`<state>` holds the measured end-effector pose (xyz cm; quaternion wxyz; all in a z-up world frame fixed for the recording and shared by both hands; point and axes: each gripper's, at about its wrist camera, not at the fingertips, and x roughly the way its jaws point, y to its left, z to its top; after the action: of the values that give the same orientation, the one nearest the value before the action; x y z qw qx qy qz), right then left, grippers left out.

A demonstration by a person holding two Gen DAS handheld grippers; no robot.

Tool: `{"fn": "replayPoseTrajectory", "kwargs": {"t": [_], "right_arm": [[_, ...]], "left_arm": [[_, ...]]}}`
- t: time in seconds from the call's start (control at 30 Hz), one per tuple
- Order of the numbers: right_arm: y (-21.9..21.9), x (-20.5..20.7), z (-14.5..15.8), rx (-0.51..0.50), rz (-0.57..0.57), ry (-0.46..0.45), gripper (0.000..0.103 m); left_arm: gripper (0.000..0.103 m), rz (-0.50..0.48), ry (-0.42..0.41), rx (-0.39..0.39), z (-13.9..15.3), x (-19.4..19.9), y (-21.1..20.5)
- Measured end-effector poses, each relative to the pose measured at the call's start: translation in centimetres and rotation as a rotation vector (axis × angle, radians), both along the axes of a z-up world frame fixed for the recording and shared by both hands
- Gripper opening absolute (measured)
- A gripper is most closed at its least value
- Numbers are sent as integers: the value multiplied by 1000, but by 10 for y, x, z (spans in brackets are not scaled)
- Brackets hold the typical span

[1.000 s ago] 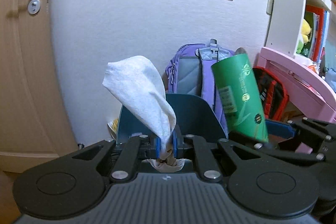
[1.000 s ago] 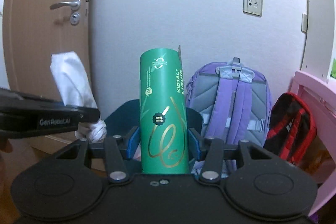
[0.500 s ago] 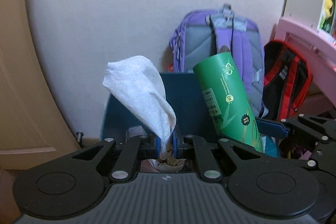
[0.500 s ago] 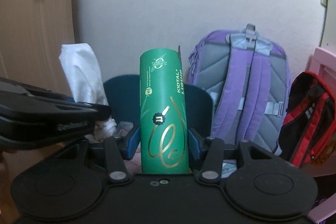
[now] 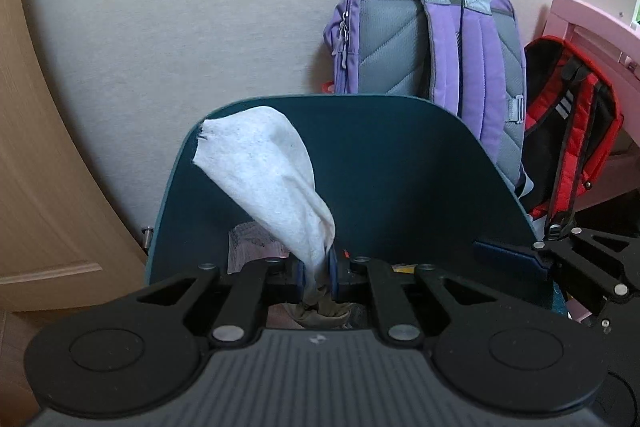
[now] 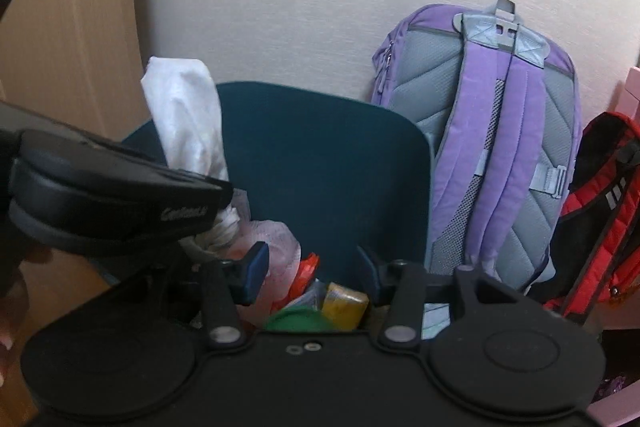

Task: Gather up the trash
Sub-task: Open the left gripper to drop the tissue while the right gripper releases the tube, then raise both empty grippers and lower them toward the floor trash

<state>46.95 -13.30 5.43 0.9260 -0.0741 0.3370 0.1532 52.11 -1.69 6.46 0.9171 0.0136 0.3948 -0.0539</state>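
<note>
A dark teal trash bin (image 5: pixel 380 163) stands against the wall, filling the middle of both views. My left gripper (image 5: pixel 316 267) is shut on a white crumpled tissue (image 5: pixel 264 179), which sticks up in front of the bin's back wall. From the right wrist view the tissue (image 6: pixel 184 115) and the left gripper (image 6: pixel 192 203) hang over the bin's left side. My right gripper (image 6: pixel 312 267) stands open above the bin with nothing between its pads. The green tube (image 6: pixel 300 321) shows only its top, down among the trash. One right fingertip (image 5: pixel 508 259) reaches in over the bin's right rim.
Inside the bin lie a yellow packet (image 6: pixel 346 305), a pinkish wrapper (image 6: pixel 276 243) and an orange-red piece (image 6: pixel 308 267). A purple backpack (image 5: pixel 432 47) and a red-black backpack (image 5: pixel 568 131) lean to the right. A wooden door (image 5: pixel 40 147) stands left; pink furniture (image 5: pixel 592 27) far right.
Both grippers have come down and closer to the bin. The green tube has left the right gripper's fingers and dropped into the bin. The left gripper still holds the tissue.
</note>
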Motion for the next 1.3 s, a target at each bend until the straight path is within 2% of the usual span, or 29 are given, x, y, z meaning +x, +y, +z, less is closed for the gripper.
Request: {"fn": "replayPoseTrajectory", "kwargs": {"t": [0.07,0.13,0.17,0.2,0.27,0.3,0.63,0.97,1.3], "right_arm": [[0,-1,1,7,4,1,52],[0,-2,2,5,5,-5,54],[0,-4,3,1,5,-9,56],[0,-5,4,-2,5,-13,56],[-2,-7,7,-3,-1,-18,56],[-3,-8,9,-1,-4,-21,56],[-14,-48,36,26,-18,-63,62],[-21,-106,56,40,-3,-90,67],[-13,-167,60,34,54,-87,74]], "left_arm": [[15,12,19,8,-3,3,-1],[22,16,27,17,-4,4,-2],[32,15,29,18,-4,3,-2],[49,14,28,14,-4,2,-1],[73,21,9,-1,0,-4,1],[75,25,-6,-2,2,-7,1],[77,26,-27,-9,31,-47,3],[82,31,-65,-18,56,-109,12],[82,6,-62,-39,58,-177,18]]}}
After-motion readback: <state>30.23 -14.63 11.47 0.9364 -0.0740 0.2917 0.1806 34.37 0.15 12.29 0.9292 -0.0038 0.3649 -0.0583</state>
